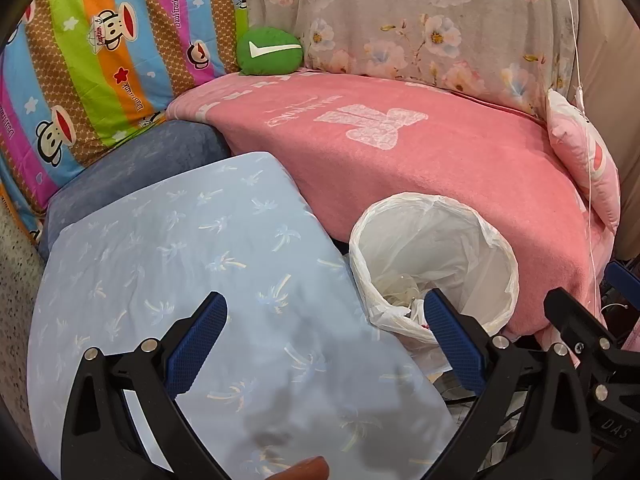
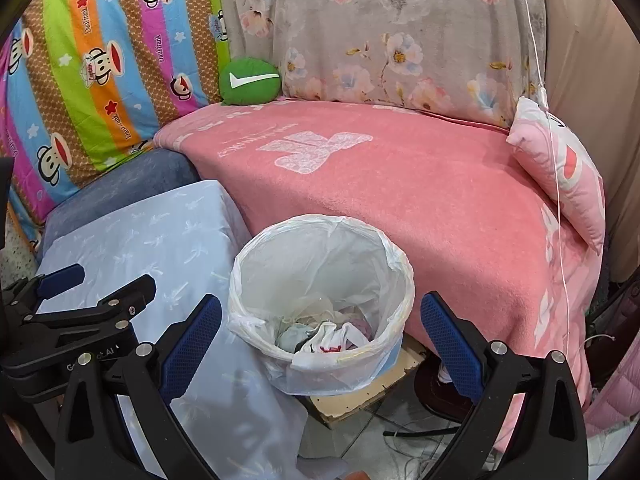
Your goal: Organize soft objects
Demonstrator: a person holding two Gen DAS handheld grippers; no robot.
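A round green cushion (image 1: pixel 269 52) (image 2: pixel 249 81) with a white tick rests at the back of the pink blanket (image 1: pixel 420 184) (image 2: pixel 400 192). A pink pillow (image 1: pixel 584 164) (image 2: pixel 560 172) leans at the blanket's right end. A pale blue palm-print pillow (image 1: pixel 192 264) (image 2: pixel 144 240) lies in front on the left. My left gripper (image 1: pixel 326 340) hangs open above the blue pillow, nothing between its fingers. My right gripper (image 2: pixel 320 340) stands wide open over a lined bin (image 2: pixel 320 276) (image 1: pixel 432 260), empty. Each gripper shows at the other view's edge.
A striped monkey-print quilt (image 1: pixel 100 60) (image 2: pixel 100 60) stands at the back left, a grey floral cover (image 1: pixel 420 20) (image 2: pixel 400 32) behind the blanket. A dark blue cushion (image 1: pixel 140 172) lies under the blue pillow. The bin holds crumpled scraps. Cables run over the floor tiles (image 2: pixel 384 432).
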